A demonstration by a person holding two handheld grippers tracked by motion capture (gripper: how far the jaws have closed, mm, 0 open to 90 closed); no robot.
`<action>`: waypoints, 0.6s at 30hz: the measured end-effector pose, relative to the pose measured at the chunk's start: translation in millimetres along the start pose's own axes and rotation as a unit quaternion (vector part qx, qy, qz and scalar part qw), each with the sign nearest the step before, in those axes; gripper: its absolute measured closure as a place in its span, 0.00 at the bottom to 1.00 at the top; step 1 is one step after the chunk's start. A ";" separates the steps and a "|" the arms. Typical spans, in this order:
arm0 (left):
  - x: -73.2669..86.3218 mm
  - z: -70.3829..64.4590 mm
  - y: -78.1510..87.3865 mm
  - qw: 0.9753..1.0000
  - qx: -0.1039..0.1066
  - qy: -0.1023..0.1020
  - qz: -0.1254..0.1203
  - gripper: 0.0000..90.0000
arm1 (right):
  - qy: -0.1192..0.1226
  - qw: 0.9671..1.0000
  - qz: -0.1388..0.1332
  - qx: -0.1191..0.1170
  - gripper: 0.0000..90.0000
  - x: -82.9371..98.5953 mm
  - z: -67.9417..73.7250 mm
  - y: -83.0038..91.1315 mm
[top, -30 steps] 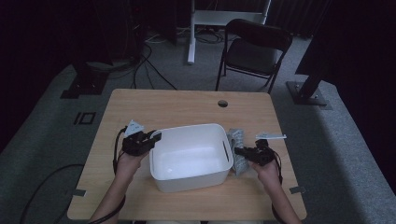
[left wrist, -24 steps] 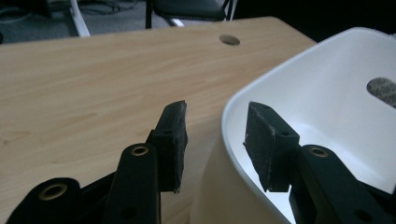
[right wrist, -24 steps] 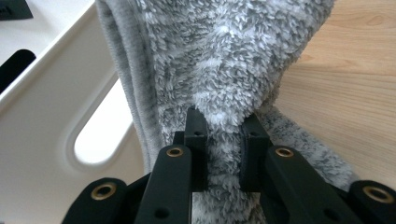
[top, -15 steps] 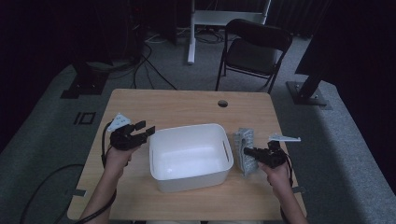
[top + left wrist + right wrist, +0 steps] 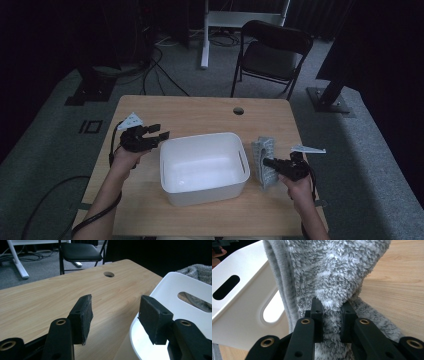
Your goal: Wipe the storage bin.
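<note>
Right gripper (image 5: 331,312): jaws clamped on a fold of the fluffy grey towel (image 5: 332,277), the pinch plain in the right gripper view.
Towel: high view centre-right, standing just beside the white plastic tub (image 5: 202,167).
Left gripper (image 5: 115,315): jaws apart, holding nothing, over the tub's rim.
Room: bare light wooden table (image 5: 200,112) above the tub in the high view.

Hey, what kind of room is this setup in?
Probably a lab or studio set up for recording, not a home: dark curtained surroundings, cables trailing over grey carpet, a folding chair, and one wooden table bearing a white tub and grey towel.
</note>
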State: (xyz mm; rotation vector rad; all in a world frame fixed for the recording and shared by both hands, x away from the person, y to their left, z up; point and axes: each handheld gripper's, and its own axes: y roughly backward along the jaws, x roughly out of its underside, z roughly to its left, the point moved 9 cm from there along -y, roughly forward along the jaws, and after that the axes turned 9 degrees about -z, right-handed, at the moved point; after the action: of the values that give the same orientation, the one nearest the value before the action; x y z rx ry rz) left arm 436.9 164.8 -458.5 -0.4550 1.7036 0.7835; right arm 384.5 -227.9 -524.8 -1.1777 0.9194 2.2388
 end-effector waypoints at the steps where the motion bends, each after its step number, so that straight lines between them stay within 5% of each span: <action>1: 0.2 -0.7 -1.2 1.000 0.005 -0.005 -0.001 0.50 | 0.000 1.000 -0.002 -0.001 0.86 -0.5 0.0 0.1; 5: 4.1 -5.3 -7.6 0.999 0.032 -0.016 0.011 0.52 | -0.001 1.000 -0.003 0.000 0.86 -1.0 -1.0 1.0; 12: 14.0 -12.2 -20.8 0.997 0.045 -0.039 0.041 0.55 | 0.000 1.000 -0.004 0.004 0.86 0.0 -3.6 2.1; 14: 16.1 -11.5 -23.5 0.997 0.036 -0.045 0.046 0.59 | 0.000 1.000 -0.003 0.005 0.86 0.1 -3.8 2.4; 18: 18.3 -13.7 -26.7 0.997 0.044 -0.040 0.046 0.65 | 0.000 1.000 -0.005 0.005 0.86 -0.1 -4.4 2.9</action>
State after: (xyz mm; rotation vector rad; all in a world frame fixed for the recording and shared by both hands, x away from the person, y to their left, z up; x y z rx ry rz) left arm 440.0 138.3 -481.2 -0.2840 1.6867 0.7794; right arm 385.1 -233.1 -525.5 -1.1741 0.9221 2.2243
